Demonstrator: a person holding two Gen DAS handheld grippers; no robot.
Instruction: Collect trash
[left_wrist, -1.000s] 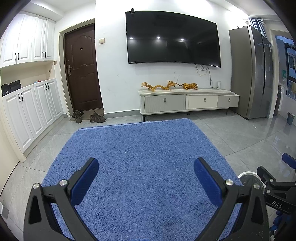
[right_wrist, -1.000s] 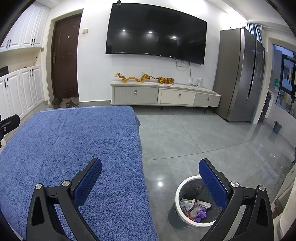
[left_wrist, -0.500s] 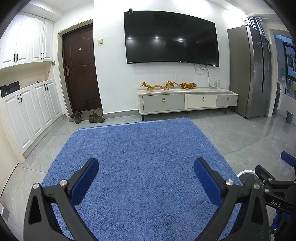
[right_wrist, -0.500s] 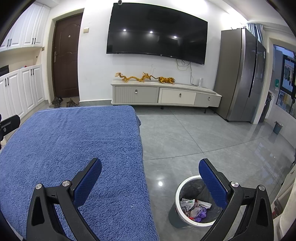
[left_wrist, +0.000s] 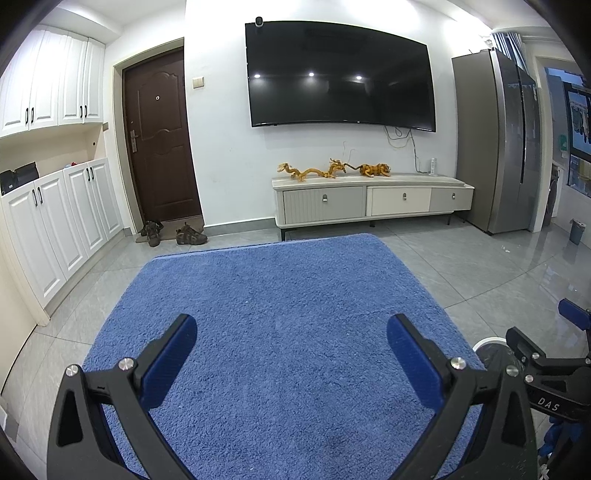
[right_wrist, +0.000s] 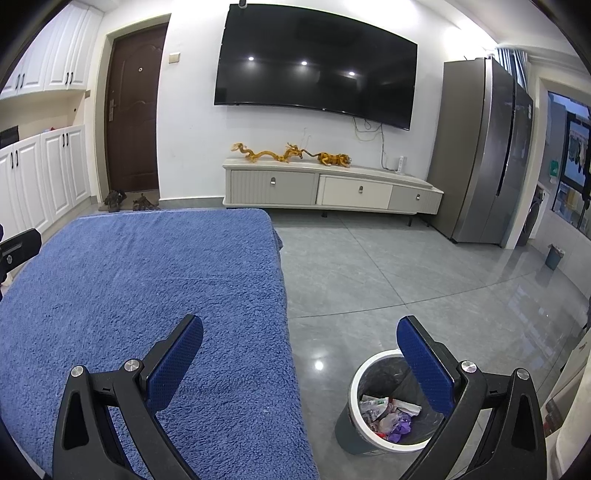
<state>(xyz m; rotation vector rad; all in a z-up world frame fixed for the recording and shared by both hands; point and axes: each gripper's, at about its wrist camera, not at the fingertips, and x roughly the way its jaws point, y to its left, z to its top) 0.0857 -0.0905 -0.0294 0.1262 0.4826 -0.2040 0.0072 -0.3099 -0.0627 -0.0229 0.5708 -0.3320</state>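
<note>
Left wrist view: the left gripper (left_wrist: 291, 341) hangs with its blue-padded jaws spread wide and empty over the blue fleece cloth (left_wrist: 288, 314) covering the table. Compared with a second ago, almost nothing has shifted; the camera has only drifted slightly, and no litter shows on the cloth, which suggests the collecting is finished or nearly so. The right gripper's black frame intrudes at the right edge.

Right wrist view: the right gripper (right_wrist: 300, 347), equally splayed and carrying nothing, is poised over the cloth's edge and the grey floor. The white-rimmed round grey waste bin (right_wrist: 364, 373) stands upright on the tiles just beside the table, mouth facing up, its long axis vertical, crumpled wrappers and purple scraps (right_wrist: 389, 415) lying inside.
</note>
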